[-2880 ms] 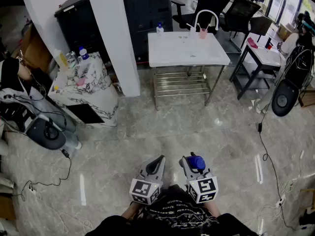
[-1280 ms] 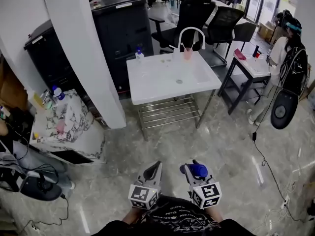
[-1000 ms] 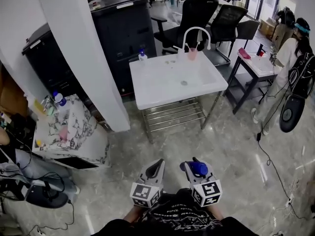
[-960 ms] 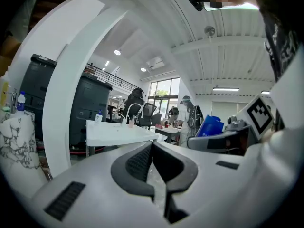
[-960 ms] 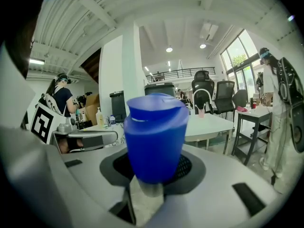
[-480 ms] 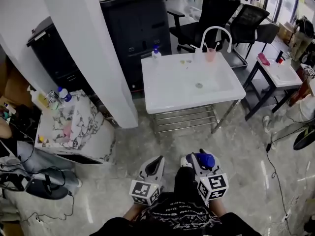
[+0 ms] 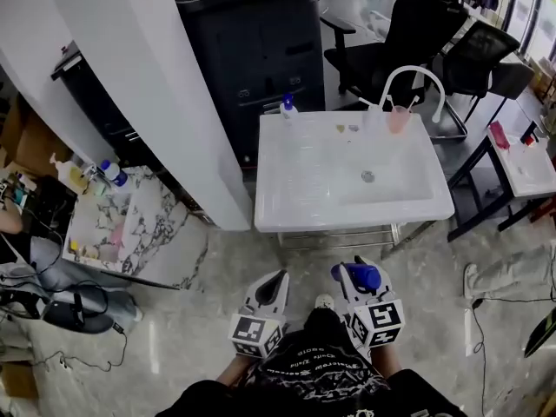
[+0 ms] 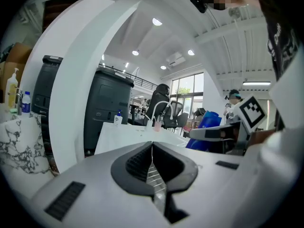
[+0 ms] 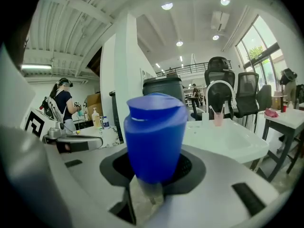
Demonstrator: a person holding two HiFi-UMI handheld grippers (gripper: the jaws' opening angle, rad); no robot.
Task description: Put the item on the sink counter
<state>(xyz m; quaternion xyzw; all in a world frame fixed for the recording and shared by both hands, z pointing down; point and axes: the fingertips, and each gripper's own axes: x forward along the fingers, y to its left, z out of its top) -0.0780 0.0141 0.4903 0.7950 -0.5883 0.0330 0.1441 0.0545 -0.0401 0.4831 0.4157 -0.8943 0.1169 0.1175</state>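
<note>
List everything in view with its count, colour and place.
sink counter: one, white, straight ahead
faucet: one, white, counter's far edge
pink cup: one, pink, beside the faucet
pump bottle: one, pale with blue pump, counter's far left corner
cabinet: one, dark, behind the counter
office chairs: two, black, beyond the counter
column: one, white, left of the counter
marbled stand: one, white and grey, far left
side table: one, white, right of the counter
blue cup: one, blue, in the jaws of the right gripper
left gripper: one, grey, jaws shut, empty
right gripper: one, grey, shut on the blue cup
</note>
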